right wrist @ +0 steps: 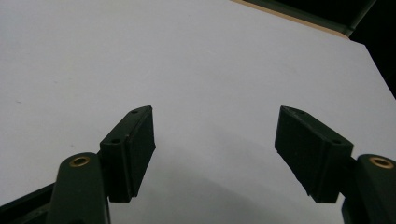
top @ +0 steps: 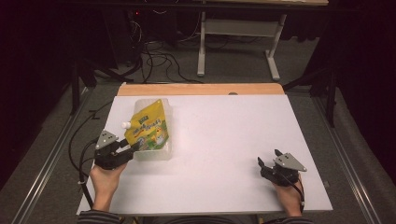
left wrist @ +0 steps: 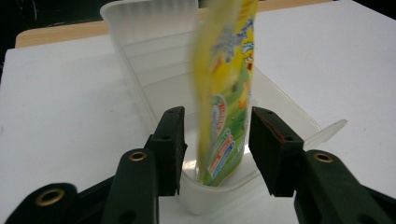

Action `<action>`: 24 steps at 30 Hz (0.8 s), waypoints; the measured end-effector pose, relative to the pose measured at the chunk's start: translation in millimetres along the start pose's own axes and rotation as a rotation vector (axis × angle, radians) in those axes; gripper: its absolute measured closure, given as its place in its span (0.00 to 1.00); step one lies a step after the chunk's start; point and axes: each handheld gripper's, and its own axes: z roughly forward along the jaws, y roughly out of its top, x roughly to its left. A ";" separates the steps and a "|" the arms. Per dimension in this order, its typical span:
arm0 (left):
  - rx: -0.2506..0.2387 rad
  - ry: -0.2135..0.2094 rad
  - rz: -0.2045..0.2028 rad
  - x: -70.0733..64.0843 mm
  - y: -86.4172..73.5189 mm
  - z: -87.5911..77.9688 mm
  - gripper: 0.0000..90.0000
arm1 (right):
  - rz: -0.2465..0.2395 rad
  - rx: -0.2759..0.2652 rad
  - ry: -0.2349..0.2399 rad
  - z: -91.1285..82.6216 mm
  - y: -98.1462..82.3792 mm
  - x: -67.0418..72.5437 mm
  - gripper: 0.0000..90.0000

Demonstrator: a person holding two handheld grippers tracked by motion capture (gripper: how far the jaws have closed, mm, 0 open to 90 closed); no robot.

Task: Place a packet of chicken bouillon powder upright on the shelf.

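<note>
Over white table, left tongs half-open around pouch, untouching.

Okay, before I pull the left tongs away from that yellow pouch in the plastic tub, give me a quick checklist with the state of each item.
1. Left tongs off the pouch: ok, gaps show on both sides of it.
2. Pouch bottom inside the clear tub: ok.
3. Pouch standing steady: cannot tell, its upper part is blurred.
4. Tub flat on the table: ok in the high view.
5. Right tongs open and holding nothing: ok.
6. Right tongs away from the tub: ok, near the table's other side.
</note>
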 end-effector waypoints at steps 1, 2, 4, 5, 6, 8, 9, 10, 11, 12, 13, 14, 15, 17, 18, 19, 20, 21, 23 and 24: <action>0.002 0.001 0.002 -0.3 -0.1 -0.2 0.61 | 0.000 -0.001 0.000 -0.1 -0.1 -0.1 0.33; 0.000 0.006 0.006 -0.9 -0.2 -0.5 0.61 | -0.003 -0.005 0.000 0.1 -0.1 -0.5 0.33; -0.002 0.014 0.011 -1.8 -0.3 -1.4 0.61 | 0.000 -0.003 0.001 0.2 -0.1 -0.3 0.33; -0.004 0.021 0.010 -2.5 -0.6 -1.9 0.60 | 0.001 -0.001 0.000 -0.1 -0.1 0.0 0.33; -0.006 0.023 0.009 -2.9 -1.0 -3.1 0.60 | 0.000 -0.001 -0.001 -0.1 -0.1 0.0 0.33; -0.015 0.032 0.007 -4.1 -2.9 -6.3 0.58 | 0.000 -0.002 0.002 0.1 0.0 -0.2 0.33; -0.019 0.034 0.003 -4.6 -3.8 -7.5 0.57 | 0.002 -0.001 0.000 -0.1 -0.1 0.0 0.33; -0.023 0.035 0.002 -5.2 -6.4 -10.7 0.57 | -0.003 -0.003 -0.001 -0.1 0.0 -0.3 0.33; -0.023 0.035 0.002 -5.2 -6.4 -10.7 0.57 | -0.003 -0.003 -0.001 -0.1 0.0 -0.3 0.33; -0.020 0.031 0.005 -5.5 -7.2 -11.7 0.57 | 0.001 -0.003 0.002 0.0 -0.1 -0.4 0.33; -0.019 0.039 0.011 -6.1 -7.9 -12.6 0.57 | 0.001 -0.003 0.002 0.0 -0.1 -0.4 0.33; -0.021 0.043 0.011 -6.5 -8.8 -14.0 0.57 | 0.000 -0.002 0.001 0.0 -0.1 -0.3 0.33; -0.026 0.047 0.005 -6.8 -9.6 -15.0 0.57 | 0.000 0.000 0.000 -0.1 0.0 0.0 0.33; -0.047 0.052 -0.015 -8.1 -13.1 -19.0 0.56 | 0.000 0.000 -0.001 0.0 0.0 0.1 0.33; -0.057 0.049 -0.025 -9.3 -15.5 -21.6 0.56 | 0.000 0.000 0.000 -0.1 0.0 0.1 0.33; -0.061 0.047 -0.028 -11.3 -18.2 -23.8 0.56 | -0.002 -0.004 0.000 0.0 -0.1 -0.3 0.33; -0.062 0.042 -0.025 -14.3 -20.9 -25.6 0.55 | -0.002 -0.003 -0.002 -0.2 -0.1 -0.4 0.33; -0.061 0.037 -0.015 -18.1 -23.2 -27.2 0.55 | -0.002 -0.005 0.000 0.0 -0.1 -0.5 0.33; -0.072 0.027 -0.002 -26.6 -27.0 -29.5 0.55 | -0.003 -0.001 0.000 -0.1 0.0 0.1 0.33; -0.076 0.017 0.002 -31.0 -28.2 -30.1 0.55 | -0.003 -0.001 0.000 -0.1 0.0 0.1 0.33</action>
